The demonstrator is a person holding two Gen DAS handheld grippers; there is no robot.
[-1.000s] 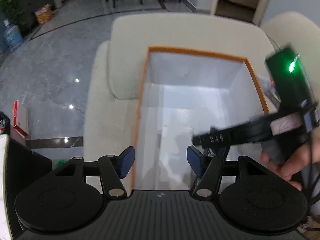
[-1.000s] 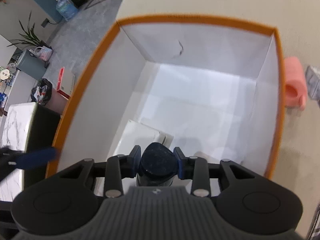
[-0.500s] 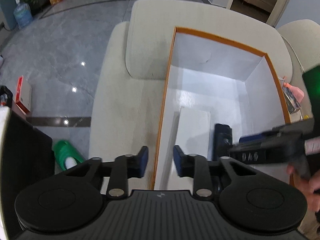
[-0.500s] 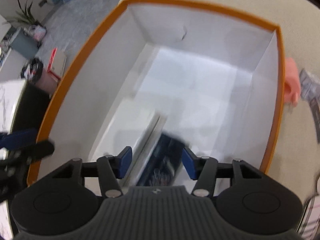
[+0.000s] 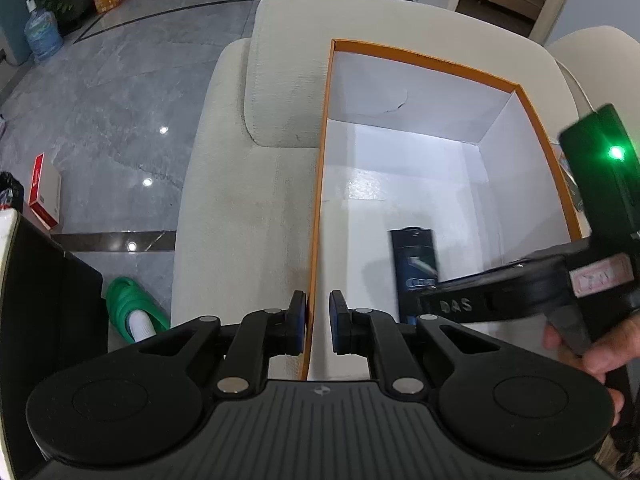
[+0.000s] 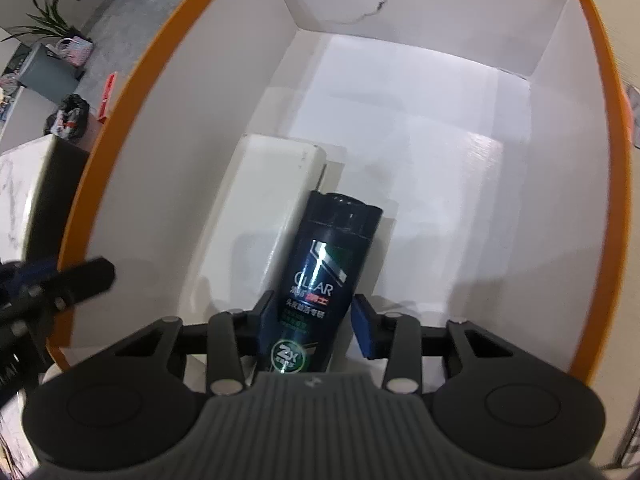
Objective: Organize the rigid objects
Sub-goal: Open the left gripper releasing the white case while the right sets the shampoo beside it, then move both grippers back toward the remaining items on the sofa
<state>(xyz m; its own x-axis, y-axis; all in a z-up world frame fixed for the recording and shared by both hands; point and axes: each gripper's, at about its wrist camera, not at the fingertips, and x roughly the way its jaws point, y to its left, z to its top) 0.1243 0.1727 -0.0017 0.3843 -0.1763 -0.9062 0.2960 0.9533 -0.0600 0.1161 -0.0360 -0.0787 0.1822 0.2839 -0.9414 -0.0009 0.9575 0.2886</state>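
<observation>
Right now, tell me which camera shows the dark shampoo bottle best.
The right wrist view: the shampoo bottle lies in the box beside a white block, label readable, between the right gripper's closing jaws. The left wrist view shows only its upper part, behind the right gripper.

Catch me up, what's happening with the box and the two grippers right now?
A person is packing things into the orange-rimmed box, which sits on a cream sofa. The left gripper is clamped on the box's near side wall, steadying it. The right gripper reaches into the box with a dark shampoo bottle lying between its jaws, which are closing; the right-hand pad stands clear of it. The bottle lies beside a white flat box on the floor of the box.
</observation>
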